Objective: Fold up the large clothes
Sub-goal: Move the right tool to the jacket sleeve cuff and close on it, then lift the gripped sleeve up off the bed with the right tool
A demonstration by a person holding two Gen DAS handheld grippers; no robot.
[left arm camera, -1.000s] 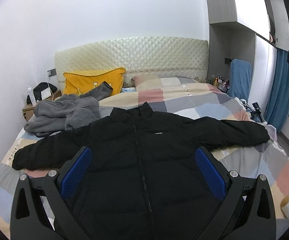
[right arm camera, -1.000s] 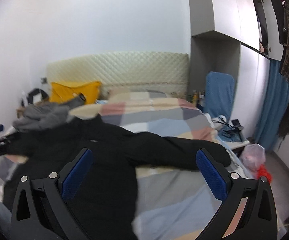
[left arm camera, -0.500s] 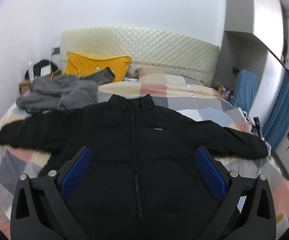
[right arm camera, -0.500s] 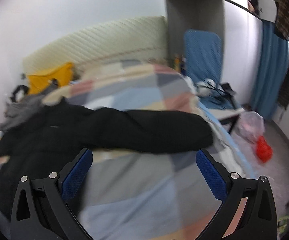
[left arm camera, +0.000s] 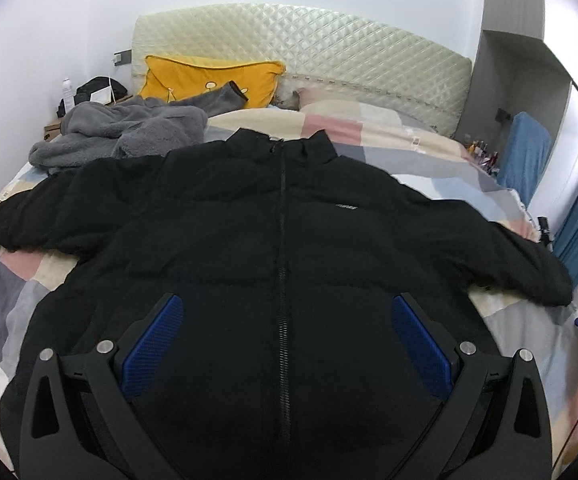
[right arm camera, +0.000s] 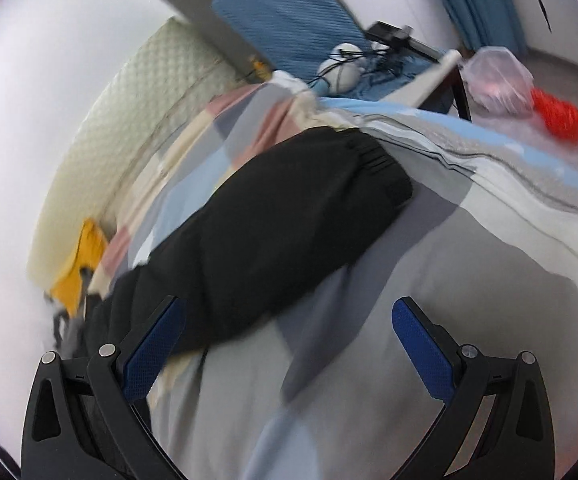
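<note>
Black puffer jacket (left arm camera: 281, 264) lies zipped, sleeves spread across the patchwork duvet (left arm camera: 389, 140); grey fleece (left arm camera: 125, 136) beside yellow pillow (left arm camera: 209, 80), quilted headboard (left arm camera: 329, 52) behind. Left gripper (left arm camera: 285, 340) and right gripper (right arm camera: 289, 344) gape, empty.

Left view sharp, right view smeared.
Even, soft indoor light fills both fisheye views, with no hard shadows. The jacket (left arm camera: 281, 264) swallows detail, nearly flat black. Left view is crisp centrally, with the headboard (left arm camera: 329, 56) bowing toward 12 o'clock and a dark vignette ringing the frame. Right view is tilted and motion-blurred throughout, with the wall (right arm camera: 49, 100) washed pale at 9 o'clock.
</note>
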